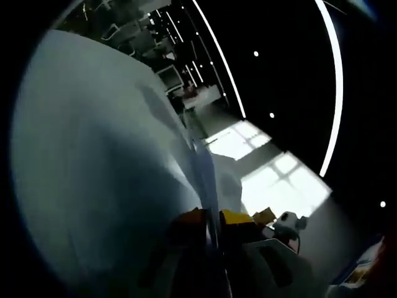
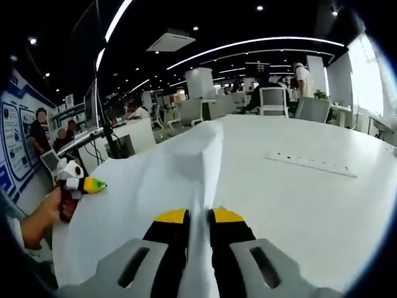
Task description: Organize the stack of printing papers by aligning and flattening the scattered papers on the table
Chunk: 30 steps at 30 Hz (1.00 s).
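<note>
The white paper stack (image 2: 186, 167) is lifted off the white round table (image 2: 298, 205) and runs away from me as a raised fold. My right gripper (image 2: 198, 217) is shut on its near edge, the yellow-tipped jaws pressed against the sheets from both sides. In the left gripper view the paper stack (image 1: 105, 161) covers the left half, seen close and nearly edge-on. My left gripper (image 1: 214, 220) is shut on its edge. The left gripper (image 2: 84, 183) also appears at the paper's far left edge, held by a hand (image 2: 40, 217). The right gripper (image 1: 286, 223) shows low on the right.
A white power strip (image 2: 310, 164) lies on the table to the right of the paper. Office chairs (image 2: 273, 99), desks and several people stand beyond the table. The left gripper view tilts up at a dark ceiling with light strips (image 1: 338, 81) and bright windows (image 1: 279, 180).
</note>
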Tool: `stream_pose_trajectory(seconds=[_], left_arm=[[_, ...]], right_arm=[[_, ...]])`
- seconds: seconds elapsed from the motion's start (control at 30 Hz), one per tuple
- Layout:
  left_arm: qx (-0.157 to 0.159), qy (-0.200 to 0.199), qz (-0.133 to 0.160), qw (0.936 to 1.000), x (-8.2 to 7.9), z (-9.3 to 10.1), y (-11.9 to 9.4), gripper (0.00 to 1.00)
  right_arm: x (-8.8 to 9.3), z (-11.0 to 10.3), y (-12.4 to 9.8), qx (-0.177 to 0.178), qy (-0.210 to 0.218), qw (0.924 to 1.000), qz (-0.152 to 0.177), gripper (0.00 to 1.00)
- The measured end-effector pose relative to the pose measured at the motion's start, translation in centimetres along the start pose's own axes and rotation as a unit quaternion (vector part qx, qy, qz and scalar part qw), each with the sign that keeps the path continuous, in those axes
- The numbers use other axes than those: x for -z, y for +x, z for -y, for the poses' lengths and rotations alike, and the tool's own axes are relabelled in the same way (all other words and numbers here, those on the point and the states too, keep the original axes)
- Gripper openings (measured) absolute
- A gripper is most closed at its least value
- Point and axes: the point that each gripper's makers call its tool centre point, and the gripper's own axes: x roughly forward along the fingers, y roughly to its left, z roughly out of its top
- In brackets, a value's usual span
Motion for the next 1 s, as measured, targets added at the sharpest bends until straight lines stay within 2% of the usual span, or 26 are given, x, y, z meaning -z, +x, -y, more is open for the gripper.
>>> stream_pose_trajectory(seconds=[1.0], left_arm=[[0.005, -0.001, 0.004, 1.0, -0.14, 0.16, 0.01, 0.12]], right_arm=[[0.85, -0.68, 0.6, -0.011, 0.007, 0.9999, -0.01, 0.1]])
